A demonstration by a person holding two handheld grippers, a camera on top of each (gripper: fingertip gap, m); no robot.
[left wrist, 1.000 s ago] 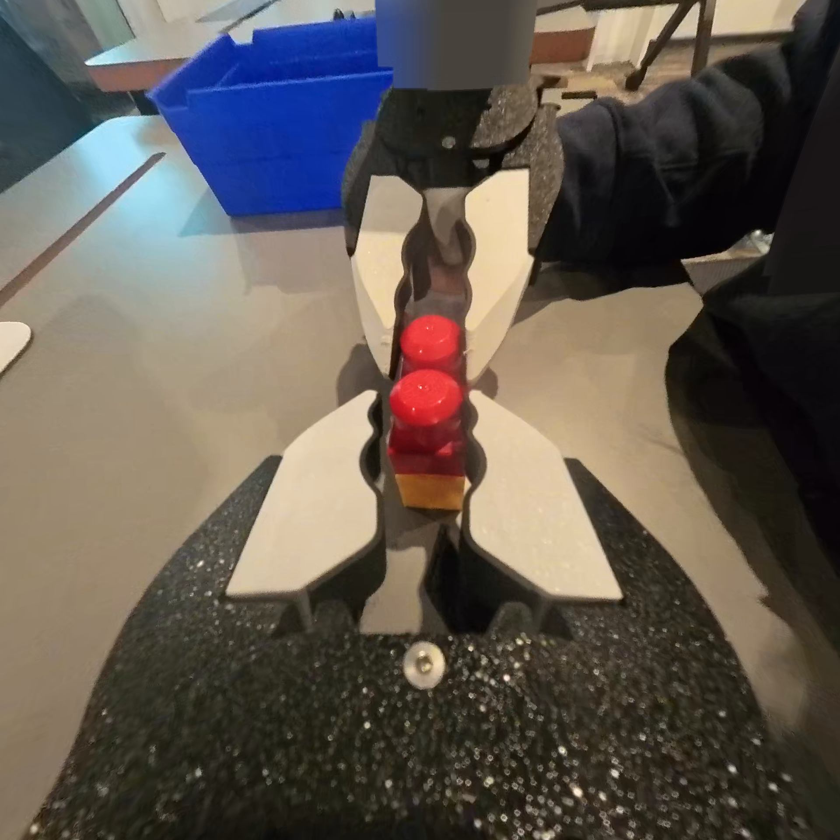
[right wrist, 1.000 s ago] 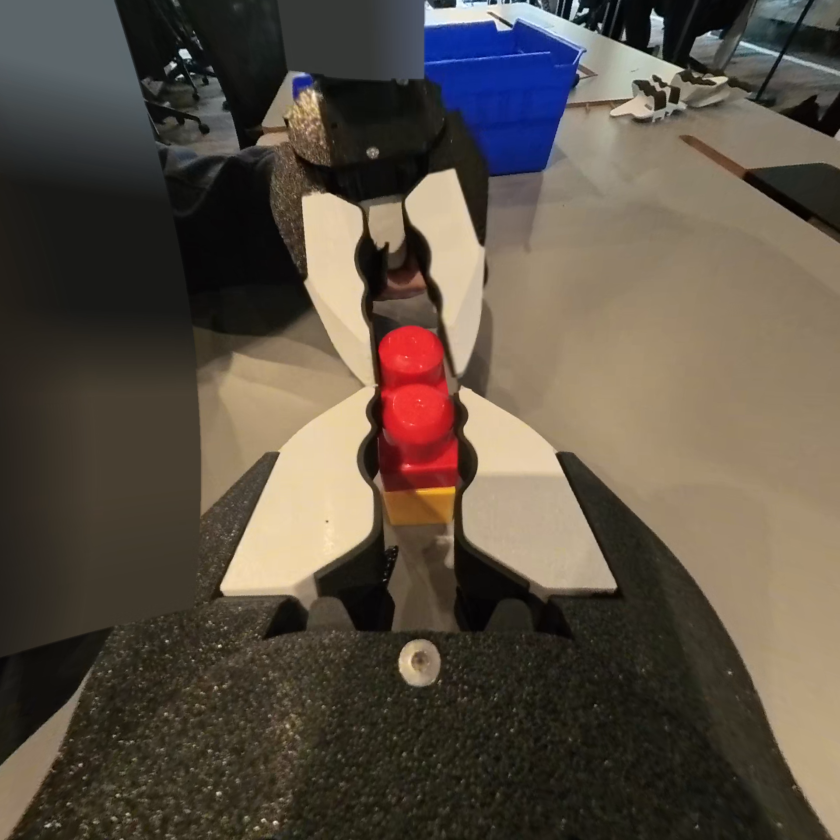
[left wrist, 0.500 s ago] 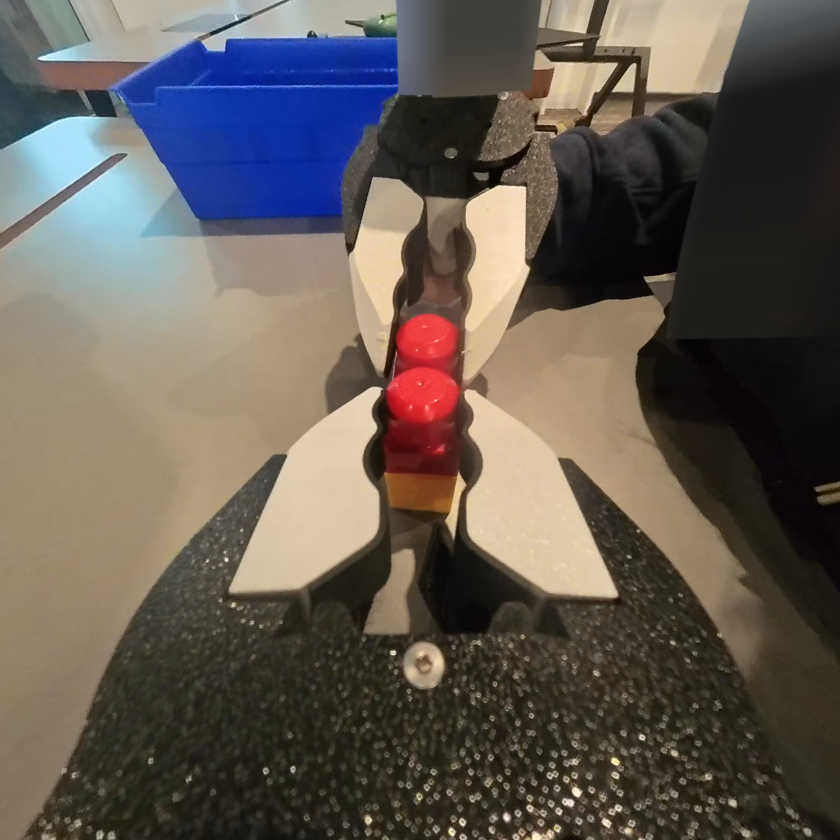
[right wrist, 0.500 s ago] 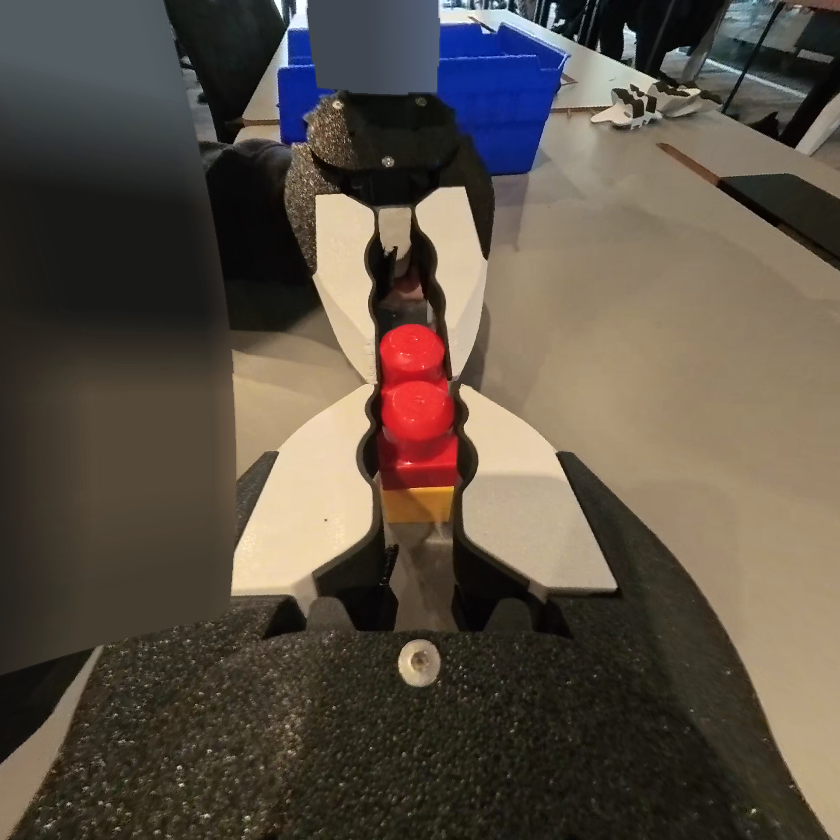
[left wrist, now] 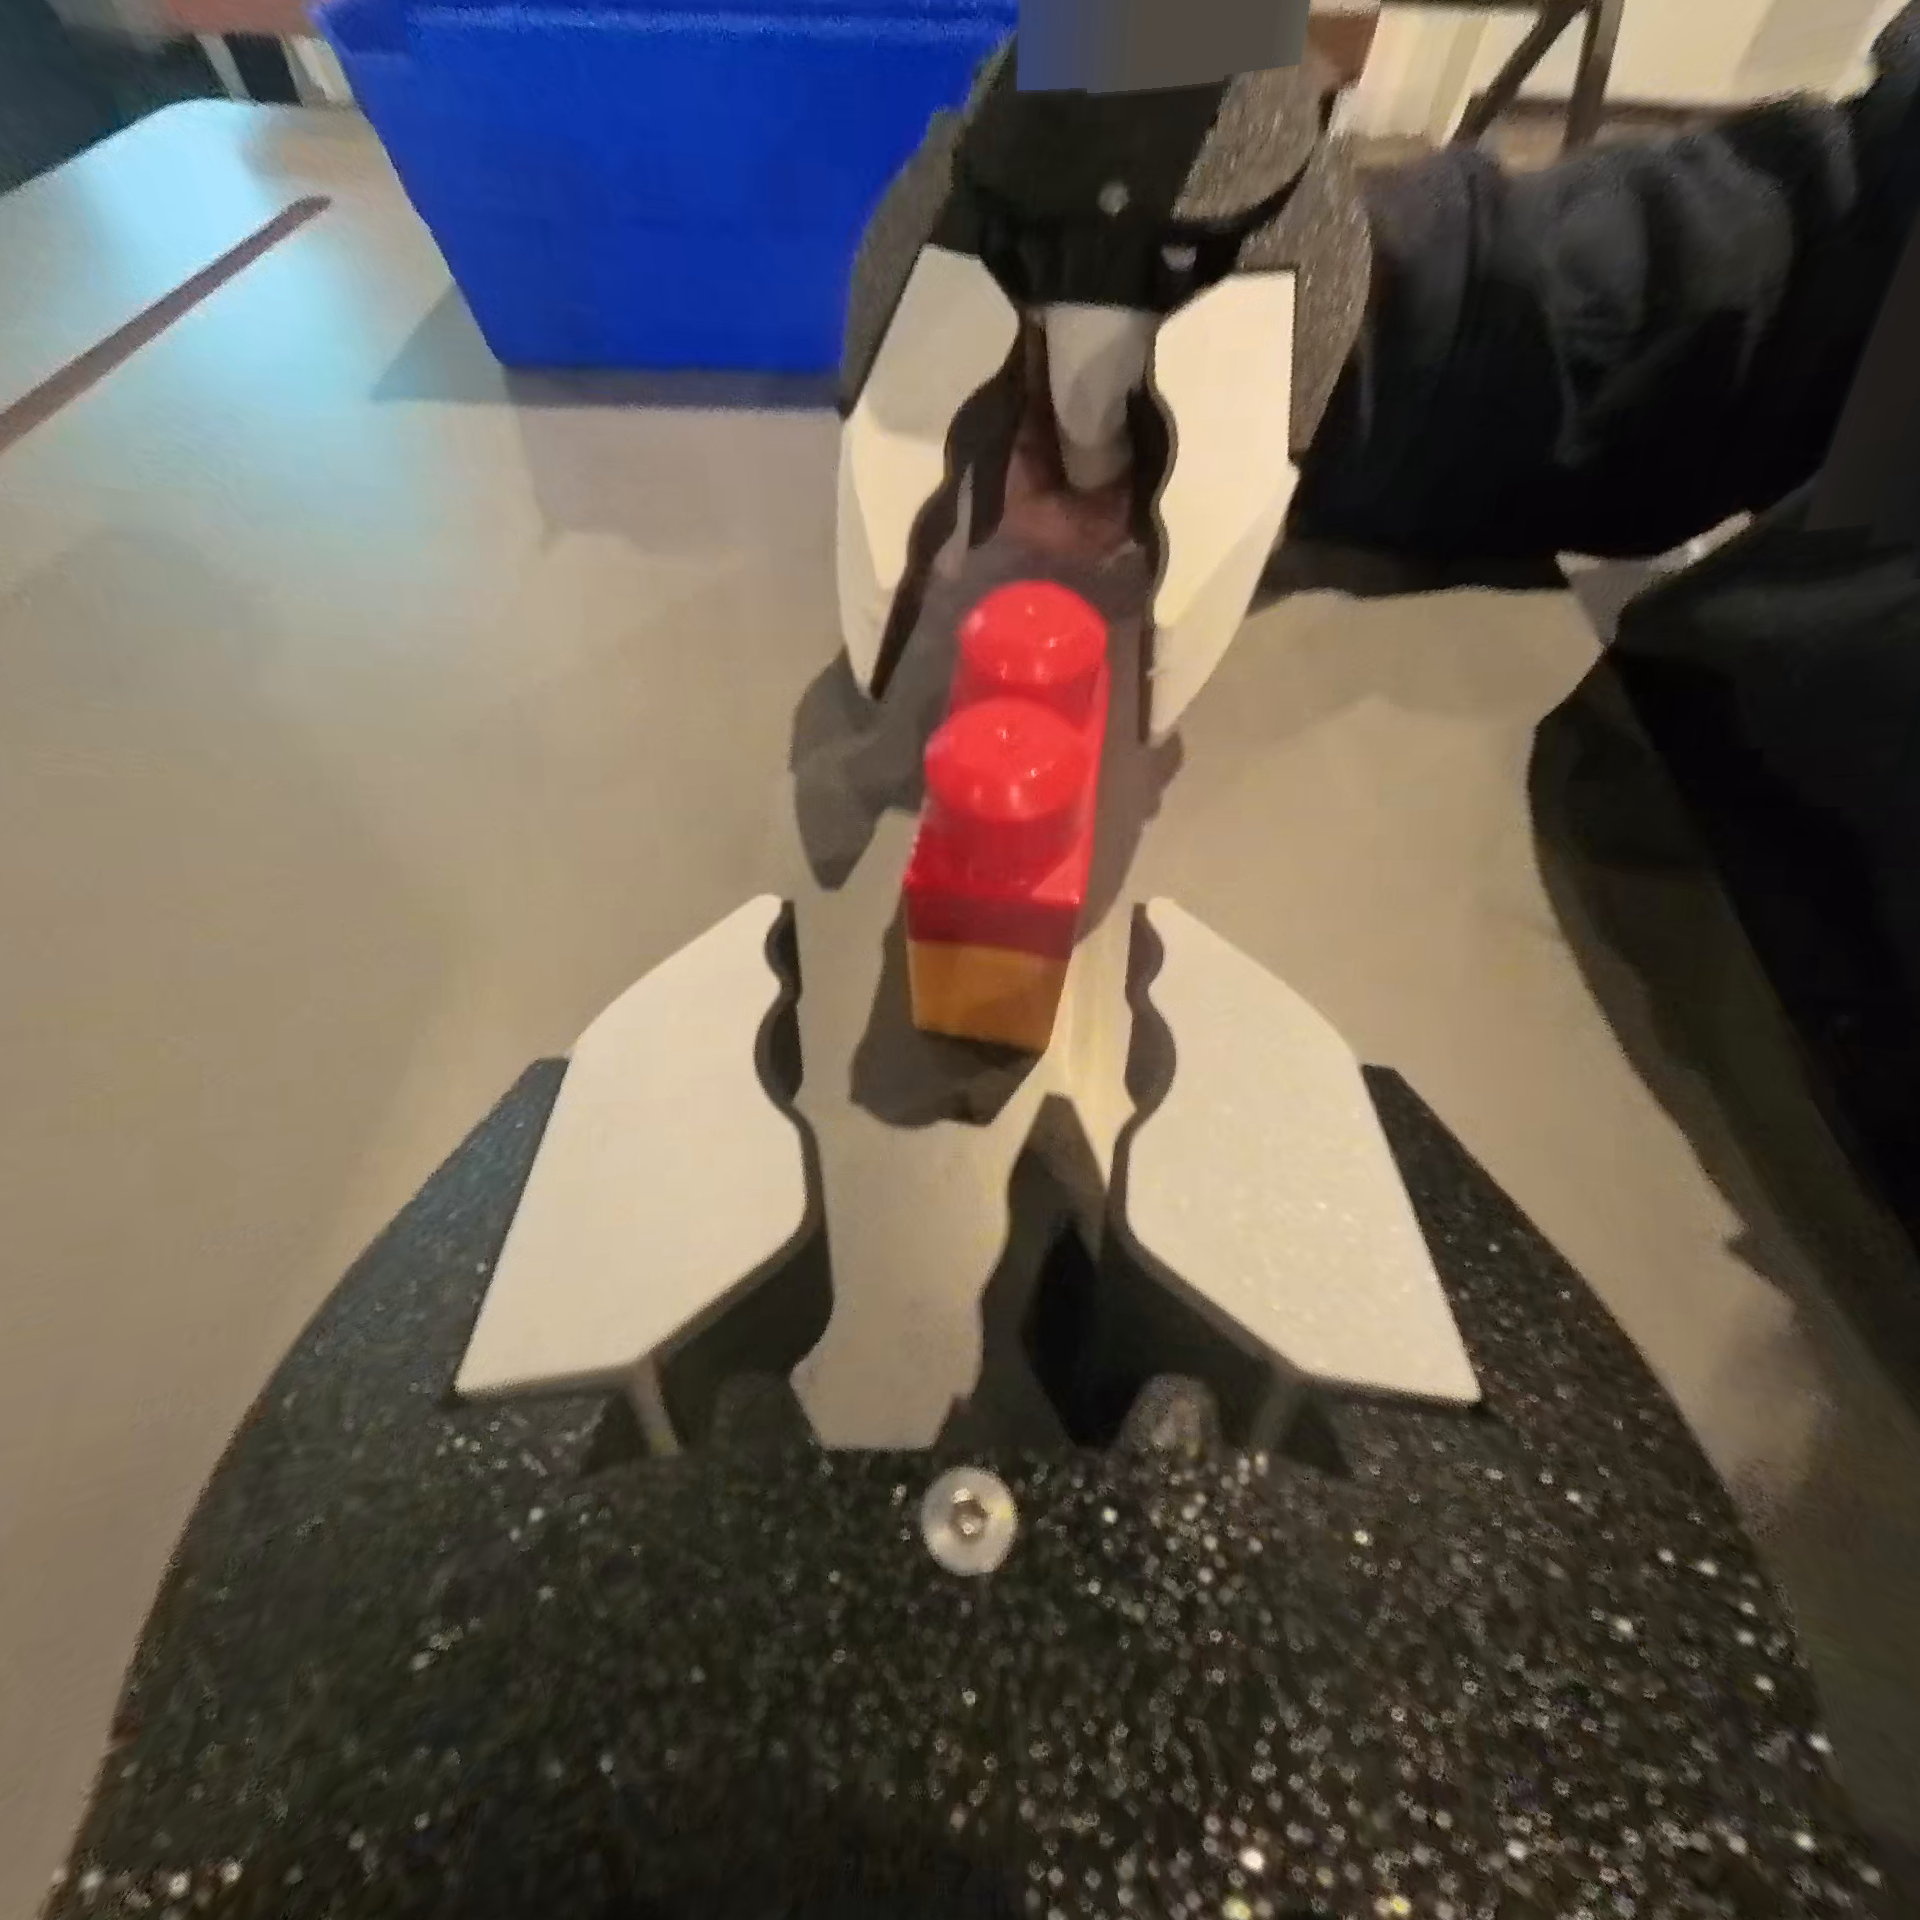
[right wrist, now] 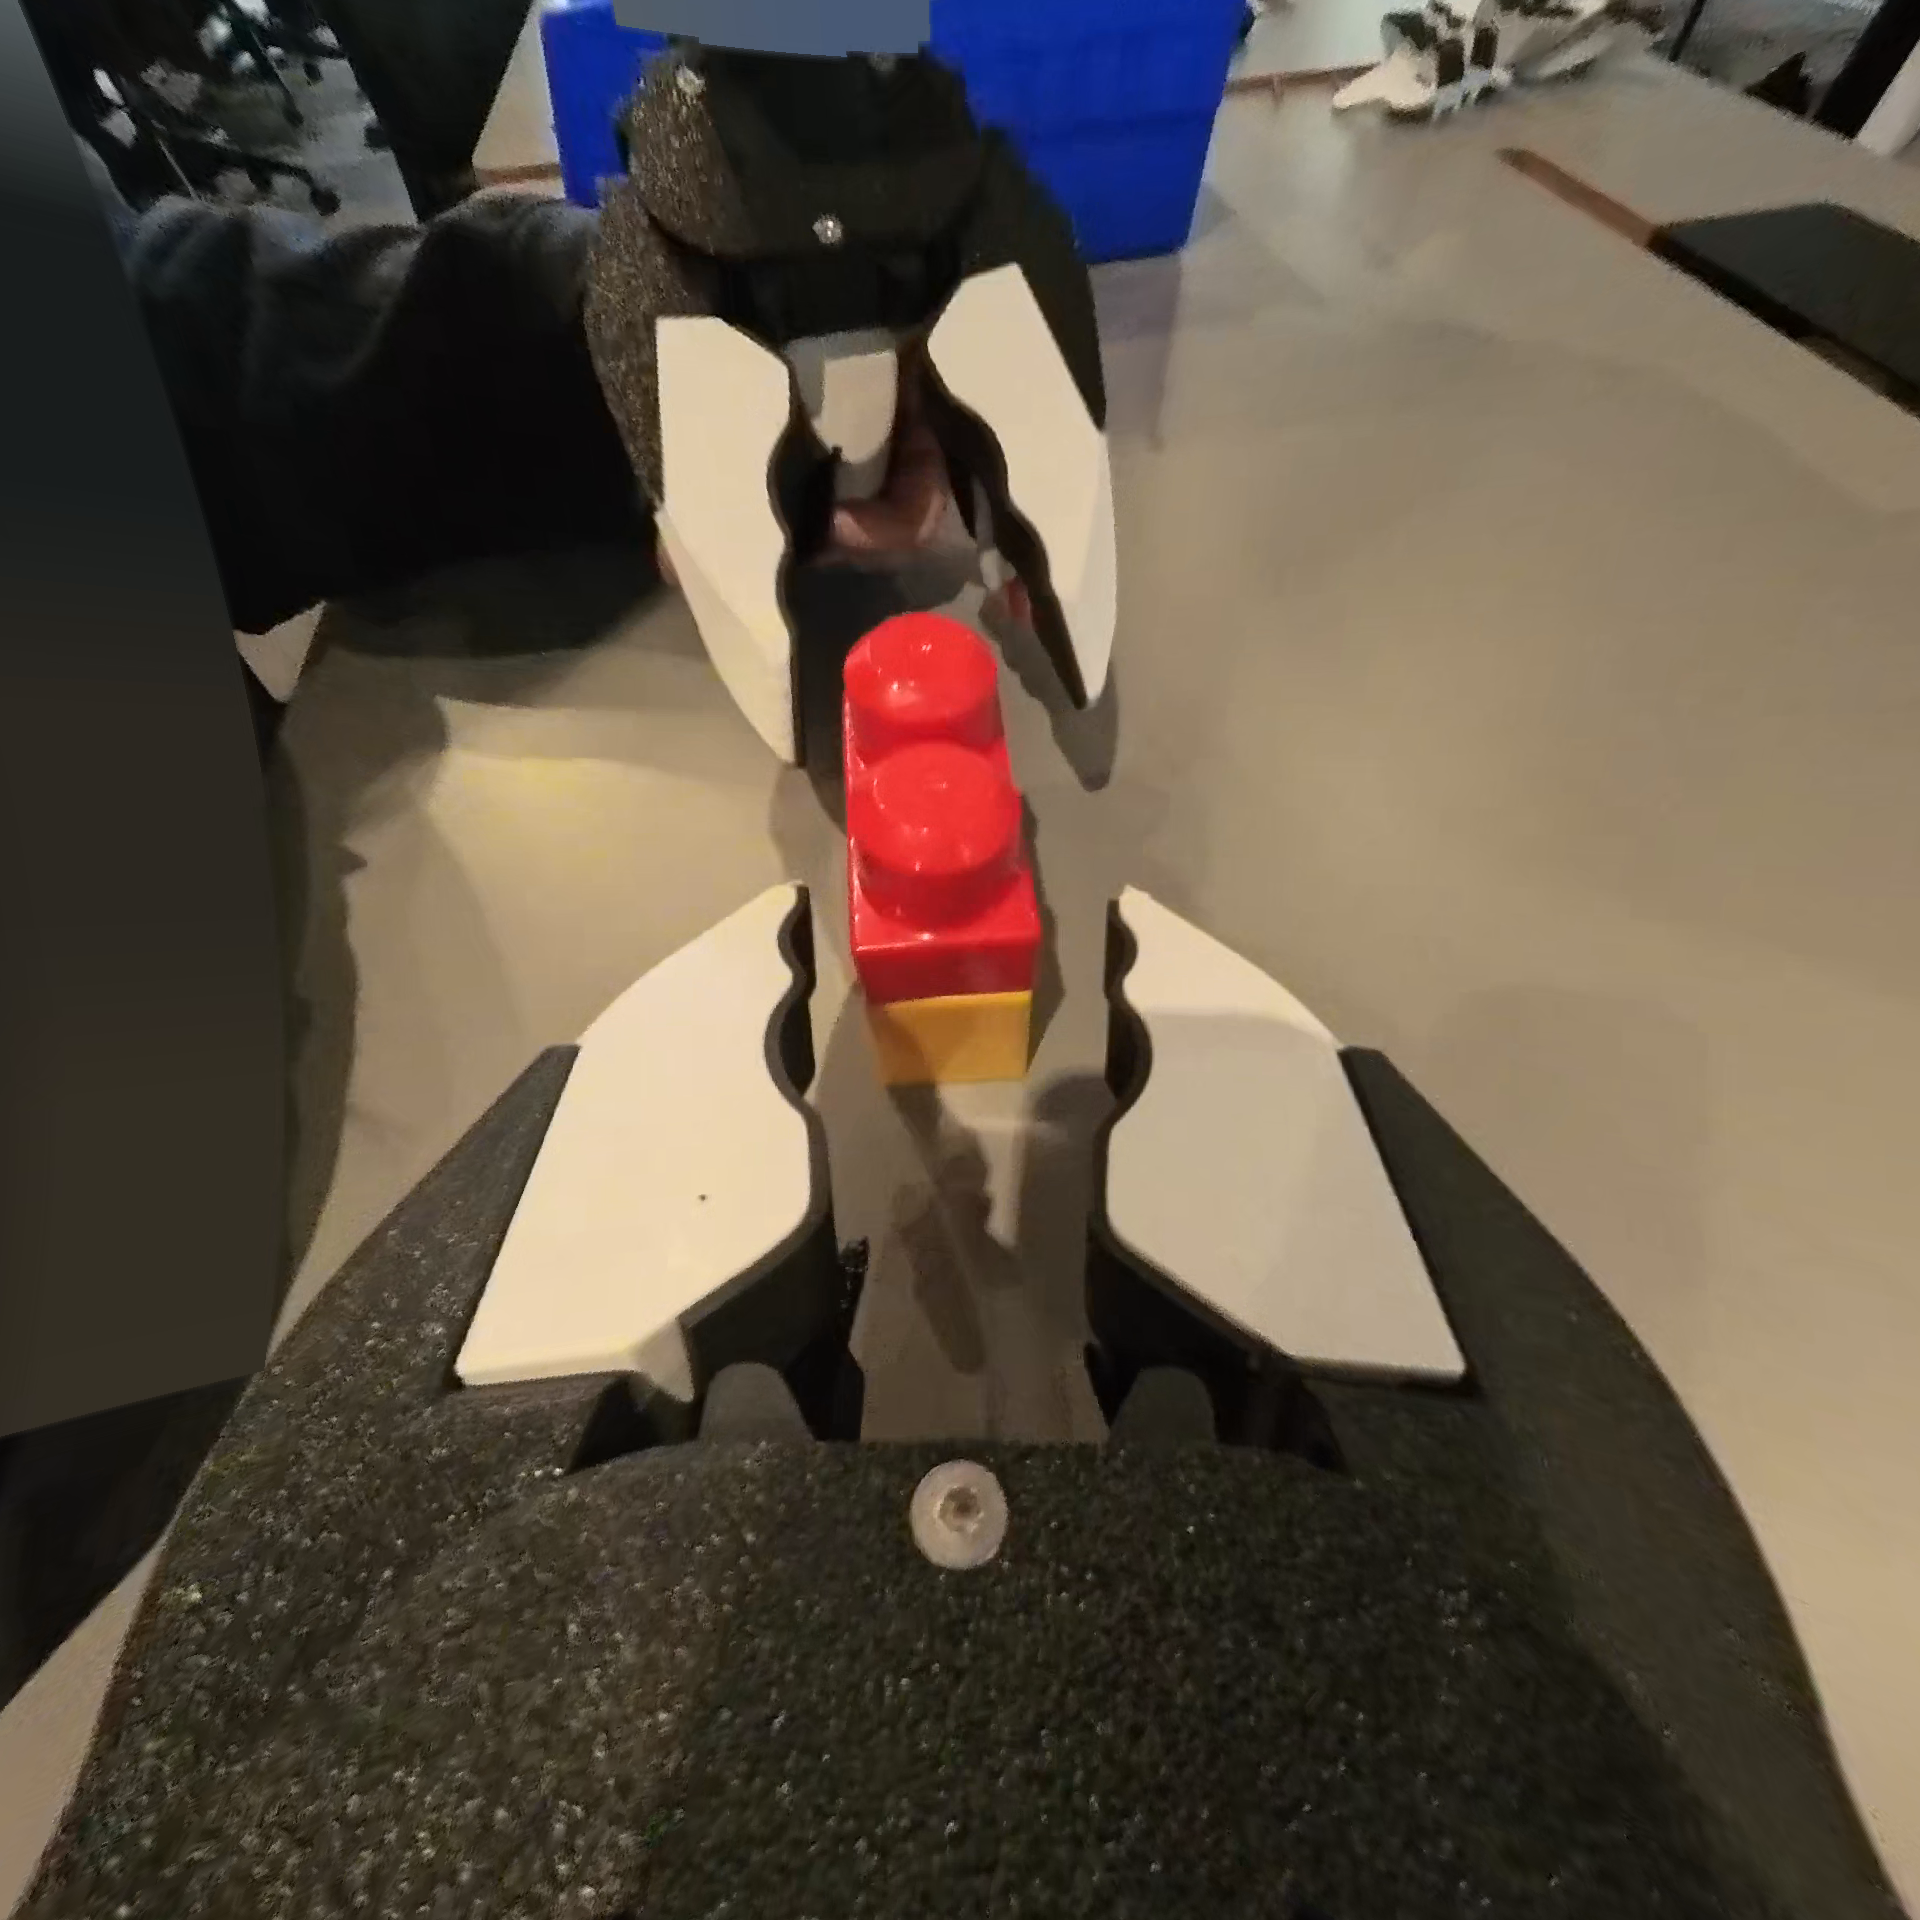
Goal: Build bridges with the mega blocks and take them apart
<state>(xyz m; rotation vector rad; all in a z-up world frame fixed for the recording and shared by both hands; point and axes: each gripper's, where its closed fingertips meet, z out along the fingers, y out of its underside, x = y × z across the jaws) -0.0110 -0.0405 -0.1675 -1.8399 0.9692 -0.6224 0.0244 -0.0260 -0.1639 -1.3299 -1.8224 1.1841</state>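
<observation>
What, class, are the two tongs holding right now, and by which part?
Nothing. Both the left tongs and right tongs stand open, clear of the red block stacked on the yellow block.

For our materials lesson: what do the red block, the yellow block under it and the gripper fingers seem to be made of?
Red block: glossy moulded plastic, with bright highlights on its studs. Yellow block: likely the same plastic, smooth, less shiny. Right gripper fingers: matt white, probably printed plastic; their black mount looks grainy and speckled.
</observation>
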